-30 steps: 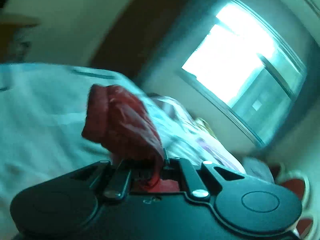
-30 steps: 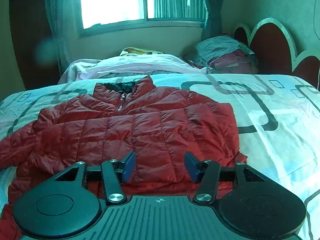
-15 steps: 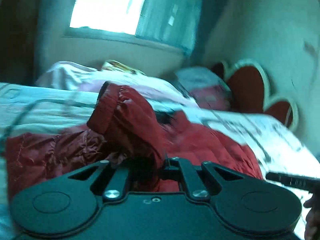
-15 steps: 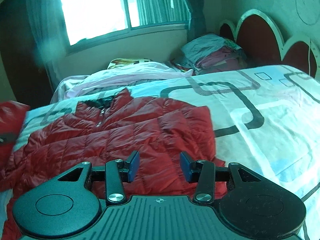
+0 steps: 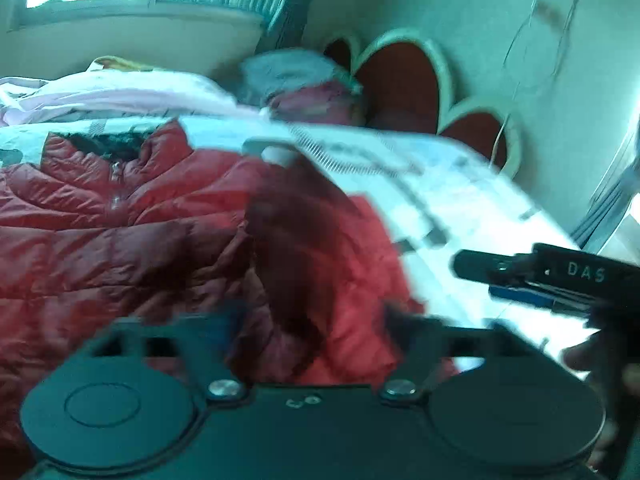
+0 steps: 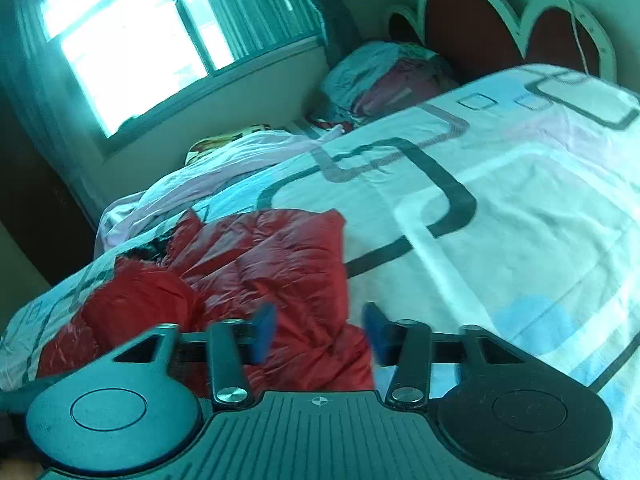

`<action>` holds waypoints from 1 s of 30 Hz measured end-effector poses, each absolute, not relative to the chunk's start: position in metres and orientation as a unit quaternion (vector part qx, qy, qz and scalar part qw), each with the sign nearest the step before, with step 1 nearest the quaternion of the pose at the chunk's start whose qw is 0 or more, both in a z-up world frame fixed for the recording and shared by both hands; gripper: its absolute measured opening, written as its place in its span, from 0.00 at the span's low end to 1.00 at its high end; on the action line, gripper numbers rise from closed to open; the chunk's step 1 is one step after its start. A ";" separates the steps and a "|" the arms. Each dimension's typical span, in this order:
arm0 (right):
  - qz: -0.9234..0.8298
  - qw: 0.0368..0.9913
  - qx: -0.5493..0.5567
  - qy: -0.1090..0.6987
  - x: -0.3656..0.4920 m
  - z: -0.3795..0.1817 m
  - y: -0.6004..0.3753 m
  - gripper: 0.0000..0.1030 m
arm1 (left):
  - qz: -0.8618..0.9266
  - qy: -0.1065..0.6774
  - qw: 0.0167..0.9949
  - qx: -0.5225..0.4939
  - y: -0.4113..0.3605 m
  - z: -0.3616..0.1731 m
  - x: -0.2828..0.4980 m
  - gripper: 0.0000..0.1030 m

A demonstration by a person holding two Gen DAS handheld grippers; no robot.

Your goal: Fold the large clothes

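A red quilted puffer jacket (image 5: 120,240) lies on the patterned bedsheet (image 5: 440,184), collar toward the far side. One sleeve (image 5: 296,248) hangs blurred over the jacket's front, just beyond my left gripper (image 5: 312,320), whose jaws stand wide apart and blurred. In the right wrist view the jacket (image 6: 272,264) lies at the left, with a sleeve bunch (image 6: 136,304) folded over it. My right gripper (image 6: 318,332) is open and empty above the jacket's lower right edge; it also shows at the right of the left wrist view (image 5: 560,280).
A heap of pink bedding (image 6: 224,168) and stacked pillows (image 6: 384,76) lie at the far side. A red scalloped headboard (image 6: 480,28) stands at the right. A window (image 6: 132,40) is behind. The bedsheet (image 6: 500,208) stretches right of the jacket.
My left gripper swung right across the jacket with the sleeve, then opened and let it go. My right gripper tilted and shifted right, staying open.
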State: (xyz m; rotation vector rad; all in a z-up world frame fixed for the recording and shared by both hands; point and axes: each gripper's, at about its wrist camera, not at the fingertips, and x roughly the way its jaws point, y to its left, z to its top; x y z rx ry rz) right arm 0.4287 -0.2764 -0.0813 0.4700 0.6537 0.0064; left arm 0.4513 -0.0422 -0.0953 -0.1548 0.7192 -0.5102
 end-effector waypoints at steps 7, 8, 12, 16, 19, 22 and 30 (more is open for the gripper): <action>0.076 0.918 0.234 0.312 0.443 -0.075 -0.261 0.75 | -0.160 0.313 0.929 -0.111 0.039 -0.071 0.422 0.44; 0.084 0.914 0.232 0.322 0.449 -0.078 -0.256 0.72 | -0.132 0.312 0.935 -0.106 0.057 -0.071 0.420 0.43; 0.102 0.891 0.219 0.384 0.477 -0.106 -0.234 0.66 | -0.040 0.327 0.938 -0.104 0.123 -0.080 0.423 0.41; 0.124 0.886 0.192 0.403 0.485 -0.118 -0.219 0.22 | -0.018 0.358 0.928 -0.100 0.149 -0.102 0.447 0.38; 0.119 0.906 0.173 0.368 0.479 -0.105 -0.220 0.10 | -0.035 0.358 0.928 -0.095 0.153 -0.110 0.454 0.38; 0.106 0.926 0.132 0.336 0.464 -0.094 -0.222 0.09 | -0.044 0.350 0.932 -0.085 0.148 -0.112 0.463 0.38; 0.077 0.905 0.098 0.406 0.480 -0.122 -0.214 0.10 | -0.067 0.374 0.925 -0.027 0.143 -0.111 0.469 0.39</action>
